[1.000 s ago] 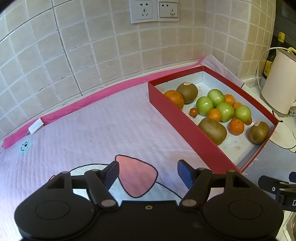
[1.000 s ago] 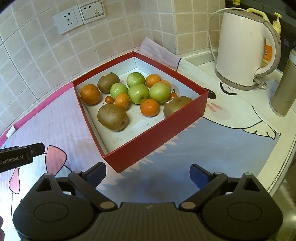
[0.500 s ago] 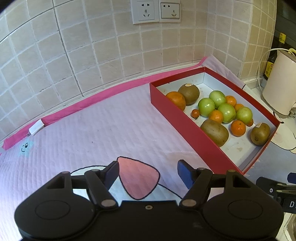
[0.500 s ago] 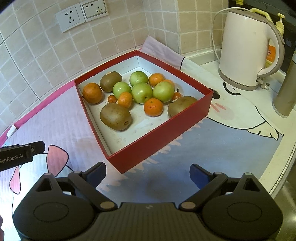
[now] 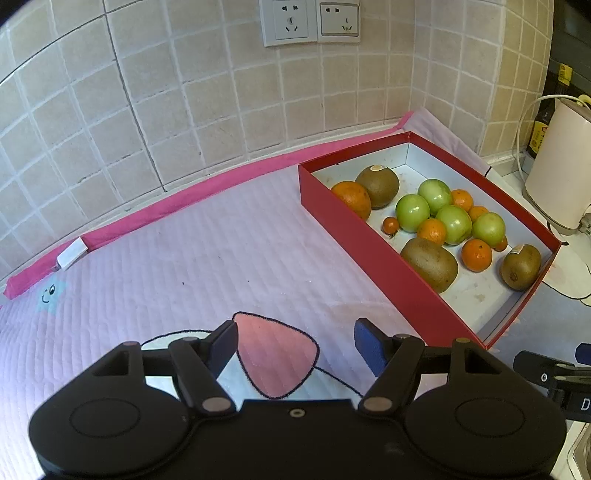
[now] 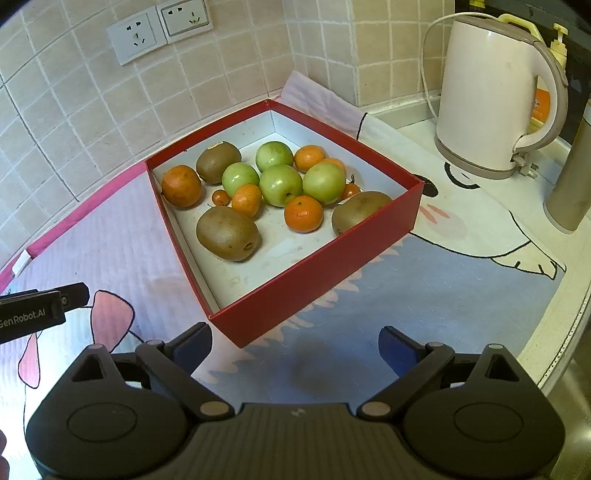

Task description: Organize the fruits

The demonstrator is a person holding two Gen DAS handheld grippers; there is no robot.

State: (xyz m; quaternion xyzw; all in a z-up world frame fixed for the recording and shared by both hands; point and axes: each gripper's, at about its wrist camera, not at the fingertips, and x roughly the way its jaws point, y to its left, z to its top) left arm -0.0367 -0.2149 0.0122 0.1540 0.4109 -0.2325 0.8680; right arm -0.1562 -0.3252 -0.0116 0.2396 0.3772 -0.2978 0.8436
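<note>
Covering the counter, a quilted cartoon mat [image 6: 424, 288] was seen under everything, pink-edged along the tiled wall [image 5: 166, 110]. A white electric kettle [image 6: 491, 96] was set on the bare counter at the mat's far right corner. The red box [image 6: 317, 273], white inside, was placed on the mat ahead of the right gripper [image 6: 295, 349] and to the right of the left gripper [image 5: 295, 343]. All the fruit was gathered inside the box: three brown kiwis, the biggest [image 6: 227, 233] near the front left wall, four green tomato-like fruits [image 6: 280, 184] clustered in the middle, several oranges [image 6: 303, 213] scattered around them, and small reddish-orange fruits [image 6: 221, 197] tucked between. Both grippers were held above the mat with jaws spread wide and nothing between the blue pads [image 5: 367, 345]. Two wall sockets [image 5: 310, 22] were mounted above.
</note>
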